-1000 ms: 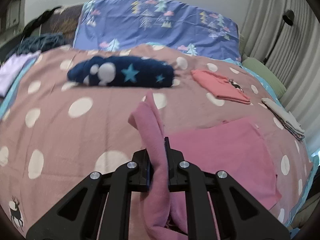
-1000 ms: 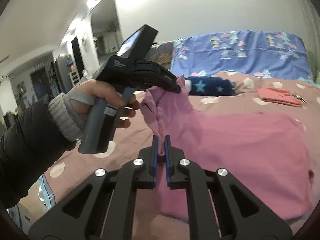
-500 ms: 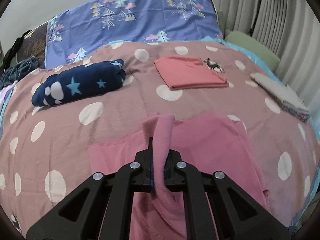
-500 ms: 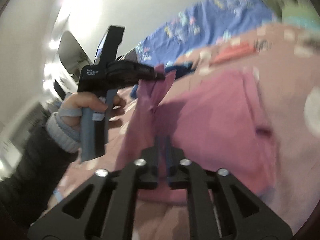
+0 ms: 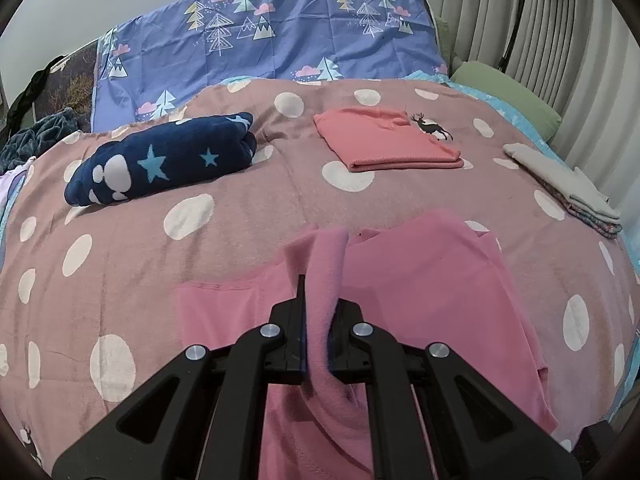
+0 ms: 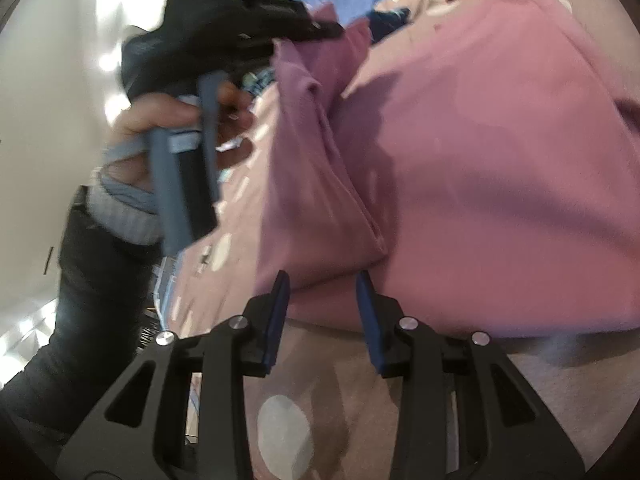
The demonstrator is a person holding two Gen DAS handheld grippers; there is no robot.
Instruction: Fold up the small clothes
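A pink garment (image 5: pixel 432 280) lies partly folded on the polka-dot bedspread (image 5: pixel 224 248). My left gripper (image 5: pixel 320 312) is shut on a raised edge of it, which drapes between the fingers. In the right wrist view the same pink garment (image 6: pixel 480 152) fills the frame. My right gripper (image 6: pixel 322 288) is open, its blue-padded fingers just in front of the garment's near edge and holding nothing. The left gripper (image 6: pixel 320 32) shows there at upper left, still pinching a corner of the cloth.
A rolled navy star blanket (image 5: pixel 160 160), a folded coral garment (image 5: pixel 388 144) and a folded pale stack (image 5: pixel 568 184) lie farther back on the bed. A blue tree-print pillow (image 5: pixel 272 52) stands at the head. Curtains (image 5: pixel 540 40) hang on the right.
My right gripper has opened and let go of the pink garment. Both grippers carried the raised edge across, so the garment now lies folded over. The left gripper still holds.
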